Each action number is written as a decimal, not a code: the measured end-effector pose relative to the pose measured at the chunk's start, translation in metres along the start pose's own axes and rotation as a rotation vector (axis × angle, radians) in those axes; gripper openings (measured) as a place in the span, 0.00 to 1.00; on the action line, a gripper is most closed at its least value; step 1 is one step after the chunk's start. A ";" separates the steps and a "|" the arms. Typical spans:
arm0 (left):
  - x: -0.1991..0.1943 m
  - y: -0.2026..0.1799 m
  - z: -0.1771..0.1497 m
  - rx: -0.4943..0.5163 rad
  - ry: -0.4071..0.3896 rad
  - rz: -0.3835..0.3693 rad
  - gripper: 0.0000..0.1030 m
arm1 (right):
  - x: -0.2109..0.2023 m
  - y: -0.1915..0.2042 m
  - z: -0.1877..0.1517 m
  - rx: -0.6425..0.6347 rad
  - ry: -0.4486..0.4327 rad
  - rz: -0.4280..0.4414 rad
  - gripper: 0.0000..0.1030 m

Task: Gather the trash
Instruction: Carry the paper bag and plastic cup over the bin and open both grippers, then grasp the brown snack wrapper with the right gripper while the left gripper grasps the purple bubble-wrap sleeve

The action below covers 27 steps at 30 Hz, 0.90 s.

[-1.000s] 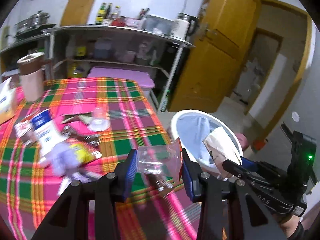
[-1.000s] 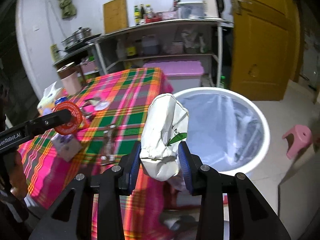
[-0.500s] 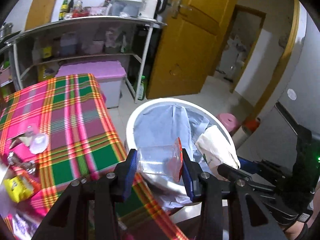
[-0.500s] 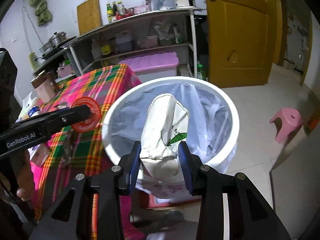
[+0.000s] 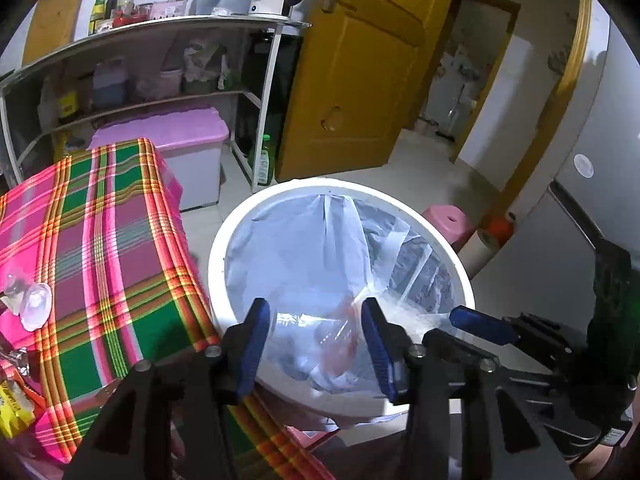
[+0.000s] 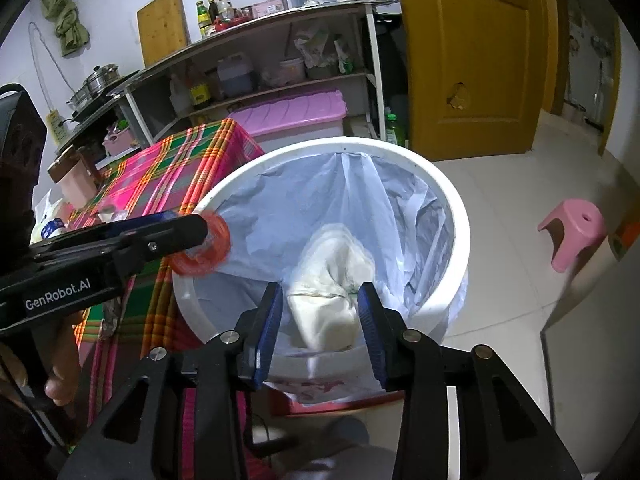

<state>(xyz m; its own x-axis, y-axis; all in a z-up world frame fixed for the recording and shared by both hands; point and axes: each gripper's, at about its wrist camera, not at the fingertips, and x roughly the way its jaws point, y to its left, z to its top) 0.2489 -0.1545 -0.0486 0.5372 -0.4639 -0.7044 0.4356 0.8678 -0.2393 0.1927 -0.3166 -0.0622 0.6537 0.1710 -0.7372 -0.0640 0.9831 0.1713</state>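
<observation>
Hovering over the white bin [image 5: 218, 256], both tongs are spread wide and grip nothing: the left tongs [image 5: 316, 344] have a clear plastic wrapper with a red patch [image 5: 340, 344] loose between their blue pads, and the right tongs [image 6: 320, 316] frame a crumpled white paper bag [image 6: 332, 276] that lies in the bin's pale liner [image 6: 304, 208], not visibly pinched by either pad. Whether the wrapper is falling or already lying on the liner cannot be told; in the right wrist view a blurred red piece shows at the left tongs' tip, above the rim. As a judgement, the light film could cling to a pad or drift onto the near rim and slide outside, since the tongs stand close to the bin's near edge; pulling back too low could also snag the slack liner and drag it off the rim. More trash lies on the plaid surface [image 5: 100, 240]: a clear plastic cup [image 5: 34, 304] and a yellow packet [image 5: 12, 408] at its left edge.
</observation>
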 end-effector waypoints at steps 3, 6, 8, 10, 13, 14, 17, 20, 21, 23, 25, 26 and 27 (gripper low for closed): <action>-0.001 0.000 0.000 -0.003 -0.004 0.003 0.50 | -0.001 0.000 0.000 0.002 -0.010 -0.002 0.49; -0.005 0.001 0.000 -0.012 -0.011 0.005 0.50 | -0.004 0.001 0.000 0.004 -0.020 -0.005 0.49; -0.010 0.002 -0.001 -0.019 -0.022 0.007 0.50 | -0.008 0.002 -0.001 0.002 -0.028 -0.004 0.49; -0.017 0.003 -0.003 -0.032 -0.036 0.009 0.50 | -0.012 0.004 -0.002 -0.002 -0.034 -0.001 0.49; -0.032 0.005 -0.008 -0.048 -0.062 0.010 0.50 | -0.018 0.006 -0.003 -0.007 -0.044 0.006 0.49; -0.036 0.005 -0.009 -0.050 -0.069 0.014 0.50 | -0.021 0.008 -0.003 -0.010 -0.048 0.011 0.49; -0.053 0.006 -0.018 -0.057 -0.103 0.039 0.50 | -0.029 0.016 -0.006 -0.030 -0.063 0.023 0.49; -0.070 0.009 -0.029 -0.073 -0.129 0.059 0.50 | -0.036 0.028 -0.010 -0.058 -0.072 0.055 0.49; -0.076 0.010 -0.033 -0.079 -0.138 0.066 0.50 | -0.037 0.031 -0.011 -0.062 -0.072 0.068 0.49; -0.087 0.014 -0.039 -0.087 -0.148 0.079 0.50 | -0.039 0.040 -0.015 -0.078 -0.066 0.092 0.49; -0.097 0.019 -0.047 -0.099 -0.152 0.094 0.50 | -0.040 0.049 -0.018 -0.097 -0.061 0.111 0.49; -0.102 0.021 -0.051 -0.107 -0.154 0.102 0.50 | -0.040 0.051 -0.018 -0.101 -0.060 0.123 0.49; -0.107 0.024 -0.054 -0.111 -0.155 0.110 0.50 | -0.041 0.055 -0.019 -0.104 -0.059 0.140 0.49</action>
<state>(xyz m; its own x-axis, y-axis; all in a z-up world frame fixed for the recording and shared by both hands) 0.1629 -0.0750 -0.0153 0.6859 -0.3795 -0.6209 0.2906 0.9251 -0.2444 0.1478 -0.2685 -0.0353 0.6756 0.3059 -0.6708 -0.2335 0.9518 0.1988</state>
